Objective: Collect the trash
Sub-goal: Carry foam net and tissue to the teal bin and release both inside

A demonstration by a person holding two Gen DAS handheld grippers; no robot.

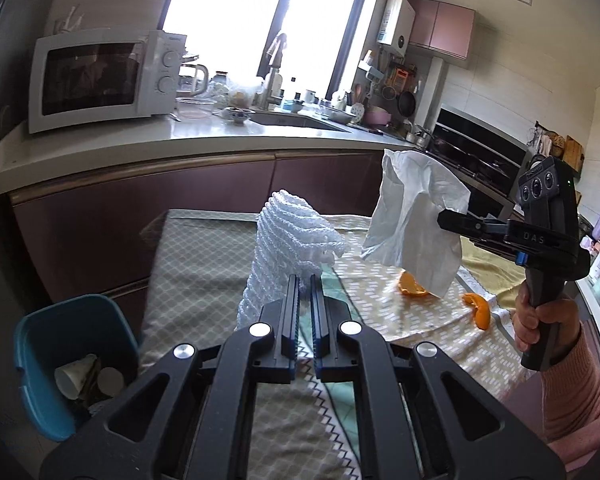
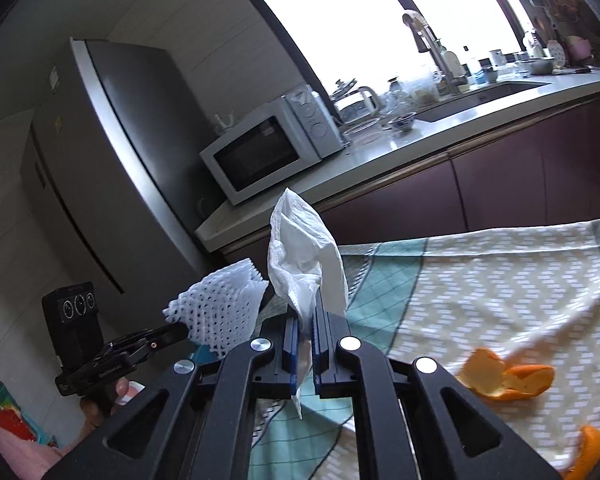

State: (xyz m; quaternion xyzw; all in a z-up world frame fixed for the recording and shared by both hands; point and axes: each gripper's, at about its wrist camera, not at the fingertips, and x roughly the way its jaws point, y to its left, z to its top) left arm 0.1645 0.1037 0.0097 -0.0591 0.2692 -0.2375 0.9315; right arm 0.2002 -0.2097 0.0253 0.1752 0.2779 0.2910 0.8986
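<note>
The left gripper (image 1: 305, 280) is clamped on a white foam net (image 1: 288, 240), which stands up from the jaws over the desk (image 1: 420, 320). The right gripper (image 2: 307, 312) is pinched shut on a crumpled tissue (image 2: 304, 256); in the left wrist view the tissue (image 1: 416, 224) hangs from it, above the far side of the desk. Both pieces are off the cloth and in the air.

The blue bin (image 1: 32, 344) sits on the floor off the desk's left edge, low and to the left of the left gripper, with a paper cup (image 1: 74, 372) and other scraps already inside. That is the relation the coming move likely turns on: the bin lies down and leftward, well nearer the left hand than the right. The net probably goes first, with a short swing left and down. The tissue has to cross the whole desk to reach the same opening.

Two orange peels (image 2: 504, 380) (image 2: 588, 452) lie on the cloth to the right, nearer the right gripper, not yet picked up.
</note>
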